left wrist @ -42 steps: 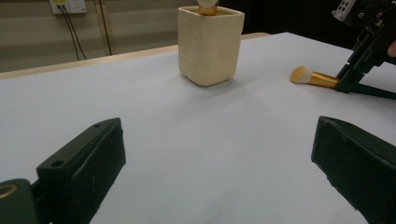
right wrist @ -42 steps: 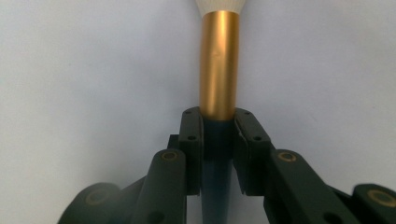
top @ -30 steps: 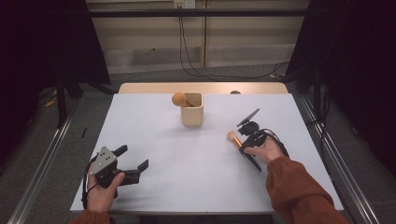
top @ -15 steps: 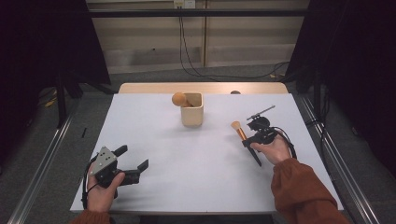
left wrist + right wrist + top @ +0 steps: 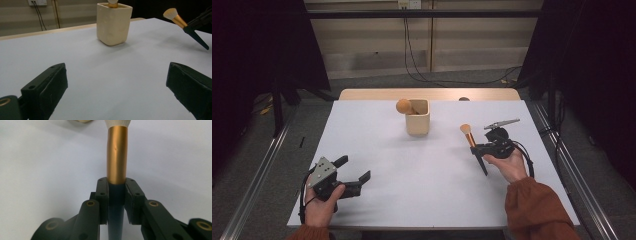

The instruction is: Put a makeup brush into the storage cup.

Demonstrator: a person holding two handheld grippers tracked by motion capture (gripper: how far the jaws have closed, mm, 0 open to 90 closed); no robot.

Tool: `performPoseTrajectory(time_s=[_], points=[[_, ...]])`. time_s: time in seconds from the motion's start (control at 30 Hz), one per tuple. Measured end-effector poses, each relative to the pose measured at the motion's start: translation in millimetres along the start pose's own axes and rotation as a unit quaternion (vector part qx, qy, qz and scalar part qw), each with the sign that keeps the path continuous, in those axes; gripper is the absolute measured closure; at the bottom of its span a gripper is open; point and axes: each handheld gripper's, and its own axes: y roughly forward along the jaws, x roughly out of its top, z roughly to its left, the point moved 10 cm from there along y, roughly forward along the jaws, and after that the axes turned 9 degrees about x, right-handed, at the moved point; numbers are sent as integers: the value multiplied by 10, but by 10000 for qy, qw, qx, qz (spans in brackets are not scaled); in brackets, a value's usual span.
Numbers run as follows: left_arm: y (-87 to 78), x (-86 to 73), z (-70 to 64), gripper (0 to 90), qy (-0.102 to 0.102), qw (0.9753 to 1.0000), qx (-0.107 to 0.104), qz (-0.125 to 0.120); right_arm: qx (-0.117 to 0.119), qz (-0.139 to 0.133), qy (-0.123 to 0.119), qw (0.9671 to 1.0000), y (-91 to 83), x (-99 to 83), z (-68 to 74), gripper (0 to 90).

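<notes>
- Your right gripper [image 5: 478,148] is clamped on the makeup brush with a gold ferrule, pale bristle head and dark tapered handle [image 5: 472,145]; in the right gripper view the jaws pinch it just below the gold ferrule [image 5: 117,155], on the dark handle.
- The brush is off the table at right-centre, bristle head pointing far and slightly left, handle tail pointing near.
- The cream square ceramic holder [image 5: 417,118] stands at far centre of the white table [image 5: 422,175], well apart from the brush. It already holds what looks like another brush with a rounded orange-tan head [image 5: 404,106], though the view is too coarse to be sure.
- The step in hand appears to be carrying the brush to that holder. Swing it left and far, then tip it so the handle tail points down before you come over the rim.
- Aim for the right, open part of the holder's mouth, away from the item leaning at its left.
- Lower until the tail is inside before loosening; the holder is light-looking and a sideways knock could tip it.
- Your left gripper [image 5: 353,176] rests at the near left with its jaws spread wide and holding nothing; it can steady the holder if needed.
</notes>
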Motion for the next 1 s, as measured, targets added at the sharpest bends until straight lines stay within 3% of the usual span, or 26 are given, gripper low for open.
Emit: performPoseTrajectory(time_s=[0.17, 0.43, 0.77, 1.0], points=[[4, 3, 11, 36, 14, 10000, 23, -8, 108, -484, -150, 9987, -40, 69, 26, 754], [13, -1, 6, 36, 50, 10000, 3, 7, 336, -1144, -405, 9920, -110, 148, 89, 753], [2, 3, 18, 36, 30, 10000, 39, -6, 609, -1727, -545, 9816, -177, 205, 135, 753], [-2, 5, 15, 36, -55, 10000, 24, -27, 718, -2204, -405, 9719, -255, 230, 115, 752]])
